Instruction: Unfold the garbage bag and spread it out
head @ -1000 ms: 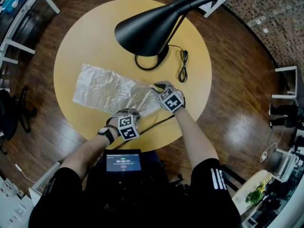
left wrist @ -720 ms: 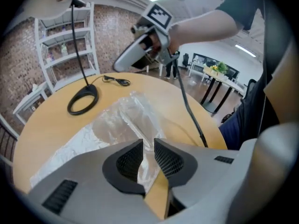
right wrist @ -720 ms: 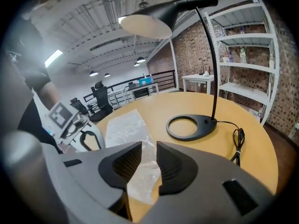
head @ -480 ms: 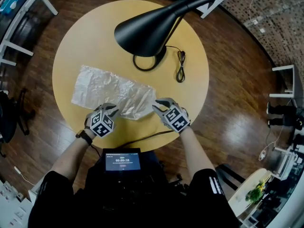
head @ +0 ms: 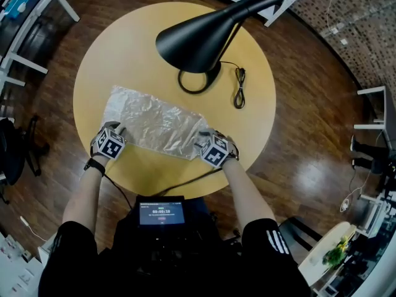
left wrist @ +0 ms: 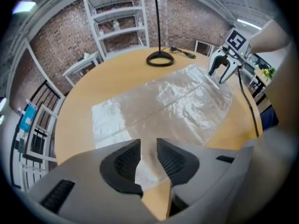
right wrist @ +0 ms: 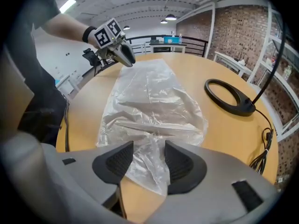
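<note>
A translucent, crinkled garbage bag (head: 158, 125) lies flat in a long strip across the round yellow table (head: 124, 42). My left gripper (head: 114, 130) is at the bag's near left corner. Its jaws are opening, and the corner of film (left wrist: 145, 164) lies loose in the narrow gap between them (left wrist: 148, 146). My right gripper (head: 202, 139) is at the bag's right end. Its jaws are opening wide, with a bunched flap of the bag (right wrist: 148, 164) lying unpressed between the pads (right wrist: 149, 148). Each gripper shows in the other's view: the right one (left wrist: 222, 69) and the left one (right wrist: 119, 52).
A black desk lamp (head: 198, 39) hangs its shade over the far half of the table, with its ring base (head: 197, 80) and coiled cord (head: 239, 86) just beyond the bag. A black cable (head: 185, 181) crosses the near table edge. A small screen (head: 161, 214) sits at my waist.
My left gripper slid left along the bag's near edge to its left corner. My right gripper drew back toward me at the right end. Both sets of jaws have widened.
</note>
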